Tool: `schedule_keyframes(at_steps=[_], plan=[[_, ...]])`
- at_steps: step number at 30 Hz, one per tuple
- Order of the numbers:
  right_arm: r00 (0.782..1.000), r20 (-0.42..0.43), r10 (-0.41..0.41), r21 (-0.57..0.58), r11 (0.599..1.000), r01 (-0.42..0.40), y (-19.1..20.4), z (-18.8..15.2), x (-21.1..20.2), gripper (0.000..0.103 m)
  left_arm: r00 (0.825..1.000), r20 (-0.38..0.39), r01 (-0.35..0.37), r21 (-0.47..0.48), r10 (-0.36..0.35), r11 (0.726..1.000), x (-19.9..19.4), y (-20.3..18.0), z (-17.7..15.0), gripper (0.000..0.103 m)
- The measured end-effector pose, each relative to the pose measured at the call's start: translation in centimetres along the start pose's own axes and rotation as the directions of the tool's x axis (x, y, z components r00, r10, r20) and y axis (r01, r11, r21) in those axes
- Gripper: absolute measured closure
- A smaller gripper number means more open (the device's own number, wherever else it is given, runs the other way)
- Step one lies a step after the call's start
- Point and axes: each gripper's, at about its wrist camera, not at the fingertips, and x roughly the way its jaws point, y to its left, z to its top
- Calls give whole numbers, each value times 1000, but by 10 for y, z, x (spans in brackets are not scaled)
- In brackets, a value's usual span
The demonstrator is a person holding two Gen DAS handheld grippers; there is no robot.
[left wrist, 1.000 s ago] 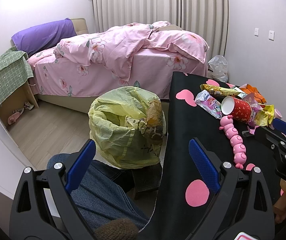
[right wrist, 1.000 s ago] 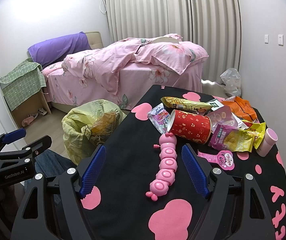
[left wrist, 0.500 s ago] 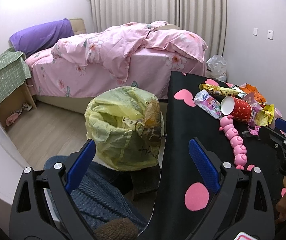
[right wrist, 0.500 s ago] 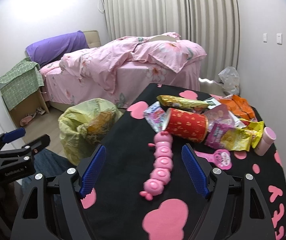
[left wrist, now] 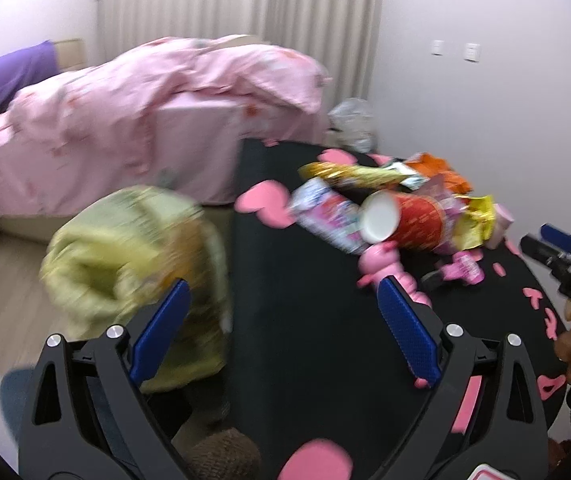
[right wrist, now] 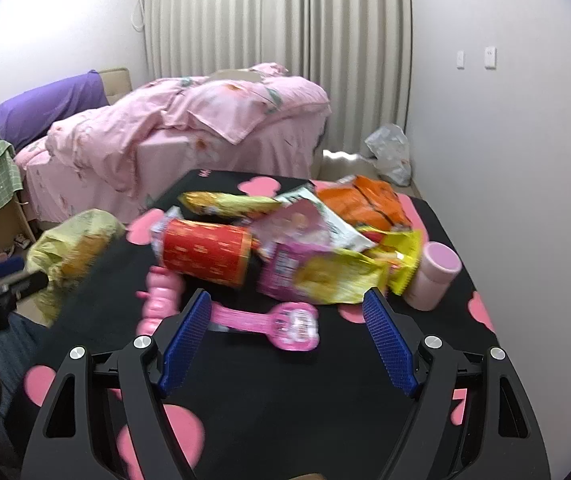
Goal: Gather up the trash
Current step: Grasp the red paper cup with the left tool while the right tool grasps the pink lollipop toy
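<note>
Black table (right wrist: 285,392) carries the trash pile around a red cup (right wrist: 205,254), yellow bin bag (left wrist: 133,264) beside it. Left gripper (left wrist: 281,332) and right gripper (right wrist: 285,336) both spread wide, holding nothing.

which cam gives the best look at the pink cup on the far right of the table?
Right wrist. The pink cup is whole and fairly sharp there, lying tilted beside the yellow wrapper. In the left wrist view only a blurred sliver of it shows behind the wrapper pile.

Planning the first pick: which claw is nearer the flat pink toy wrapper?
Right. The right claw hovers open directly over the flat pink toy wrapper; the left claw is open further left, toward the table's edge.
</note>
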Motion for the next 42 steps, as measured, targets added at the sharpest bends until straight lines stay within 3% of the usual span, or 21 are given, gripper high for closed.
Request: schedule_keyframes(at_steps=[4,7,10,13,18,20,22,24,29,34,38,42], plan=[[997,-53,48,5,999,-48,-28,0,18,28,996,8,87,90,-88,992,35,-24,30,9],[995,-62,82,4,997,-82,-41,-1,25,28,988,-1,152,84,-153,985,57,-33,51,9],[996,-88,21,-39,999,-25,-45,-4,33,28,975,-1,221,102,-222,970,71,-39,65,9],[997,-78,-15,-25,1000,13,-54,-9,38,28,960,-53,281,139,-276,950,87,-53,71,9],[993,-114,26,50,999,-21,-66,-14,49,28,951,-141,306,287,-276,908,115,-88,72,10],[991,-126,41,44,998,-36,-63,-20,51,28,937,-195,335,260,-291,906,128,-88,70,14],[991,-129,41,31,999,-37,-59,-24,51,28,912,-273,363,197,-305,910,142,-84,68,26],[991,-126,50,31,998,-46,-57,-27,49,28,901,-293,368,126,-319,921,145,-76,64,27],[987,-137,83,31,996,-79,-45,-31,50,28,901,-242,374,8,-361,927,122,-59,57,46],[980,-152,126,17,992,-125,-26,-32,55,28,919,-177,355,-10,-351,935,85,-51,53,47],[975,-172,138,-71,986,-152,-5,-28,63,28,933,-149,328,-19,-327,945,57,-41,52,47],[966,-217,143,-132,976,-174,5,-25,82,28,934,-160,313,-59,-318,948,41,-28,47,47]])
